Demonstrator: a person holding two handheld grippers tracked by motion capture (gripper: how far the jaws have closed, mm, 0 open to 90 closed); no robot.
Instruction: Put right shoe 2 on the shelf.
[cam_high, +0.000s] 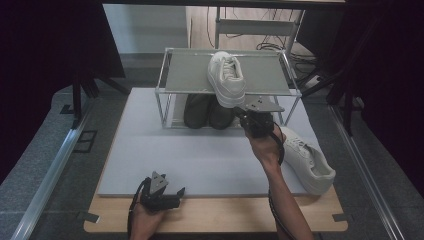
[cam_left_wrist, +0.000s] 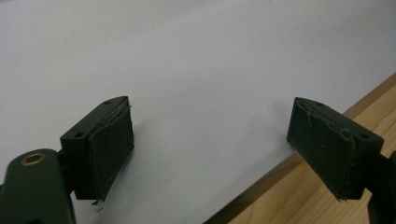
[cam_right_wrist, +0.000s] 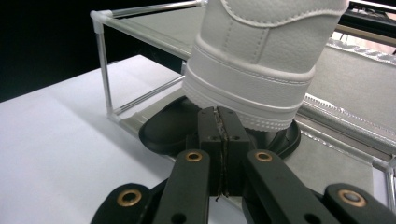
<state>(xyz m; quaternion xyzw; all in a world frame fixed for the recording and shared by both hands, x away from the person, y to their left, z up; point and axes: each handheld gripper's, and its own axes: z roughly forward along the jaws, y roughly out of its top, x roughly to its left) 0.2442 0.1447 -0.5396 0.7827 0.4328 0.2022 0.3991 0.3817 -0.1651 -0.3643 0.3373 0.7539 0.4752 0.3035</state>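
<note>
Jaws of the right gripper (cam_right_wrist: 219, 140) stand pressed together with nothing between them, tips just under the heel of the white sneaker (cam_right_wrist: 266, 60) on the rack's (cam_high: 172, 92) top shelf. That heel overhangs the front edge, so the step in hand appears to be nudging the sneaker home; next move calls for a steady push inward. Left gripper (cam_left_wrist: 210, 149) rests wide open and empty over the bench (cam_high: 220, 215). Second white sneaker (cam_high: 307, 160) lies nearby. No legible markings.

white sneaker (cam_high: 227, 77) with white laces sits upright on top shelf of the rack (cam_high: 185, 75), heel end overhanging the front edge. second white sneaker (cam_high: 307, 159) lies on the surface at right.
</note>
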